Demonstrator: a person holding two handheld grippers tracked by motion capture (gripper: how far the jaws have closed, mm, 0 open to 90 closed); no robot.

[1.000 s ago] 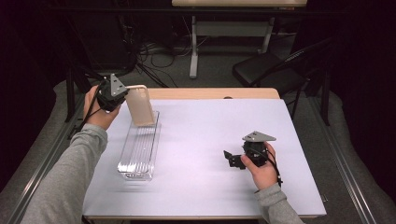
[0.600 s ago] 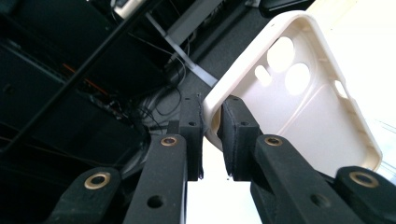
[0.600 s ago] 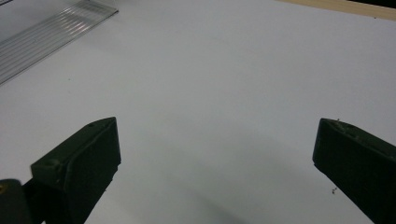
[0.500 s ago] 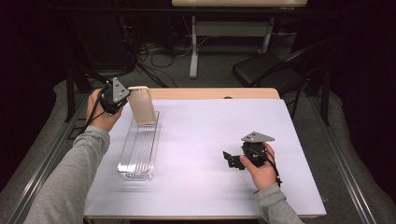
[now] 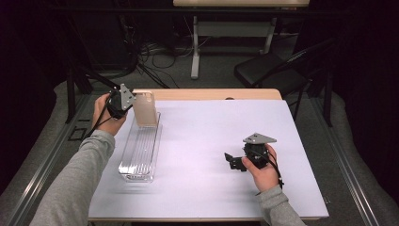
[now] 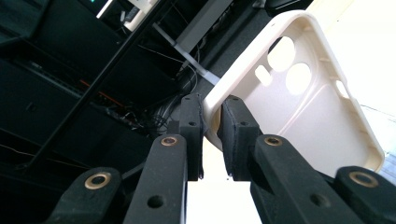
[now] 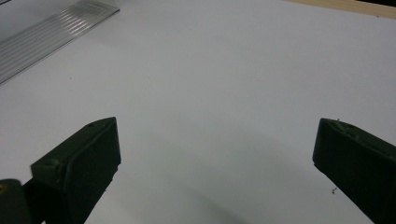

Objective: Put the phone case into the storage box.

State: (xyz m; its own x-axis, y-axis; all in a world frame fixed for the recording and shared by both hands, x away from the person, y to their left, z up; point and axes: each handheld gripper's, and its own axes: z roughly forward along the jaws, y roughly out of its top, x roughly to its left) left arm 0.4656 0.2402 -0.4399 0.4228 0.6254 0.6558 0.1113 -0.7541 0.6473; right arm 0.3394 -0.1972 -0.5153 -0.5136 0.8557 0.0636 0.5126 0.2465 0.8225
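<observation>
While I hold the cream phone case [image 5: 145,108] over the far end of the clear plastic tray [image 5: 139,153], the relation that matters is how the case's long axis sits against the tray's. In the high view the case stands nearly upright on its short edge, its lower edge at or just above the tray's far end; I cannot tell whether it touches. The tray runs lengthwise from that far end back toward me, so my guess is the case must tip toward me along the tray to lie flat inside it.

My left gripper [image 6: 212,140] has its 2 jaws pressed together on the case's rim near a corner, pinching the thin wall between the pads. From the left gripper view the case fans out up and to the right of the jaws, its hollow inner face toward the camera and its camera cutouts at the far end. So the grip is at 1 edge, with nearly the whole case hanging off to one side of it.

My right gripper [image 5: 236,161] rests low over the white table cover [image 5: 216,127], well apart from tray and case, jaws spread wide with nothing between them. The left hand [image 5: 106,117] is plainly the nearer one, and I judge the placing is its job alone.
</observation>
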